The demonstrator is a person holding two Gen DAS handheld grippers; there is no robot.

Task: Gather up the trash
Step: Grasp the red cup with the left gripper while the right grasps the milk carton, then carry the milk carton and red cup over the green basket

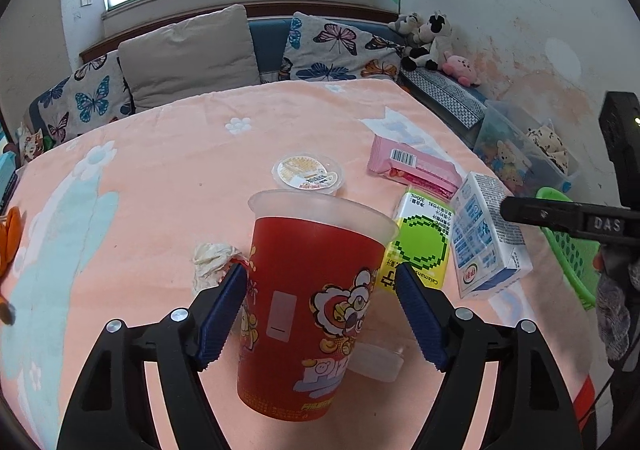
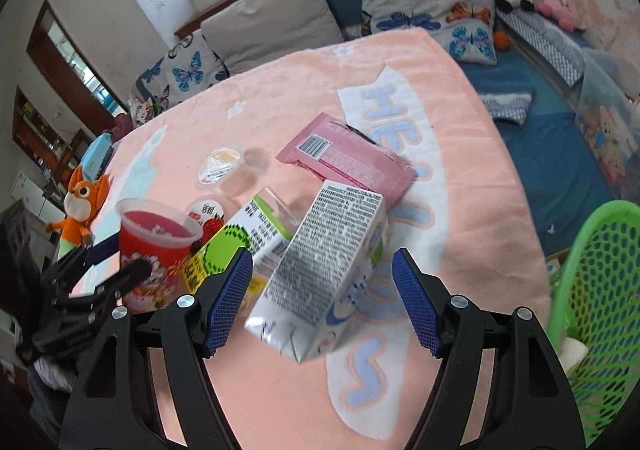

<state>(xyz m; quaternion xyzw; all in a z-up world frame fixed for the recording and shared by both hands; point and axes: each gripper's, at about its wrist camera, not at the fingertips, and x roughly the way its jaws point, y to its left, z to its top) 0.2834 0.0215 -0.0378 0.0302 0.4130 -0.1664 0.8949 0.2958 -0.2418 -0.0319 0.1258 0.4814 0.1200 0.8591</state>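
Note:
A red printed cup [image 1: 308, 314] with a frosted rim stands between the fingers of my left gripper [image 1: 322, 314]; the jaws are open with a small gap each side. It also shows in the right wrist view [image 2: 154, 250]. A white and blue carton [image 2: 324, 274] lies tilted between the open fingers of my right gripper [image 2: 322, 302], untouched; it shows in the left wrist view [image 1: 486, 238] too. A yellow-green drink carton [image 1: 420, 242], a pink wrapper [image 1: 416, 166], a clear lidded cup [image 1: 308, 174] and a crumpled tissue [image 1: 212, 258] lie on the peach blanket [image 1: 160, 178].
A green mesh basket [image 2: 592, 290] stands at the table's right edge. An orange plush toy [image 2: 82, 206] sits at the left. A small clear lid [image 1: 380, 362] lies behind the red cup. A sofa with butterfly cushions [image 1: 340, 50] runs behind the table.

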